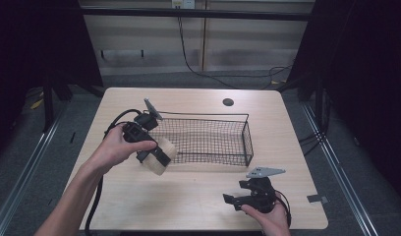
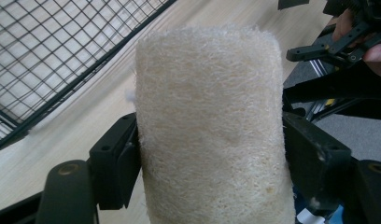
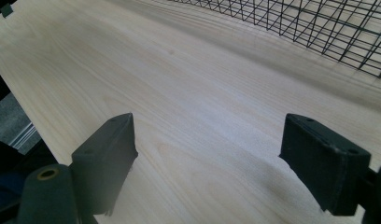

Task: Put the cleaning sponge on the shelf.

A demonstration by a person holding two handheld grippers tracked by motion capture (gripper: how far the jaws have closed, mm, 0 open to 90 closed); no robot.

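Loofah roll (image 2: 212,126) clamped in left gripper (image 1: 157,155) beside basket (image 1: 247,142) | right gripper (image 1: 233,200) spread wide, low over table (image 1: 188,196)

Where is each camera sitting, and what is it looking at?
High view: above the table, looking down; forearms, left tool, right tool.
Left gripper view: on the left tool, its jaws squeezing a loofah.
Right gripper view: on the right tool, open over bare wood.
All three share the wire basket.
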